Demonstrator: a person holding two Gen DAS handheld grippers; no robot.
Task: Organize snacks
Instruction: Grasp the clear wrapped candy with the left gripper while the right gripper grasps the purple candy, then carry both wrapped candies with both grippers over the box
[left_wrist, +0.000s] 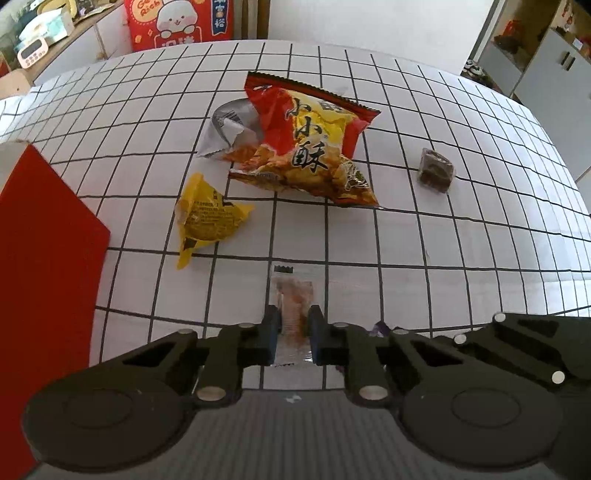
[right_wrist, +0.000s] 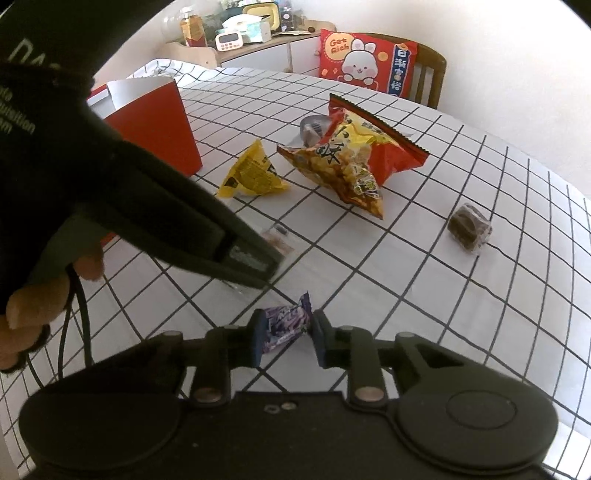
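My left gripper (left_wrist: 291, 326) has its jaws on either side of a clear packet with an orange snack (left_wrist: 292, 302) that lies on the checked tablecloth; the jaws look closed on it. My right gripper (right_wrist: 286, 332) has a purple wrapped candy (right_wrist: 286, 321) between its jaws, with a small gap on the right side. A large red-yellow chip bag (left_wrist: 306, 147) (right_wrist: 354, 155), a yellow packet (left_wrist: 207, 218) (right_wrist: 251, 173), a silver packet (left_wrist: 229, 125) and a brown wrapped block (left_wrist: 436, 170) (right_wrist: 469, 227) lie farther out.
A red box (left_wrist: 44, 258) (right_wrist: 147, 125) stands at the left of the table. The left gripper's body (right_wrist: 147, 206) crosses the right wrist view. A chair with a red cushion (right_wrist: 365, 61) and a cluttered shelf (right_wrist: 240, 33) stand behind the table.
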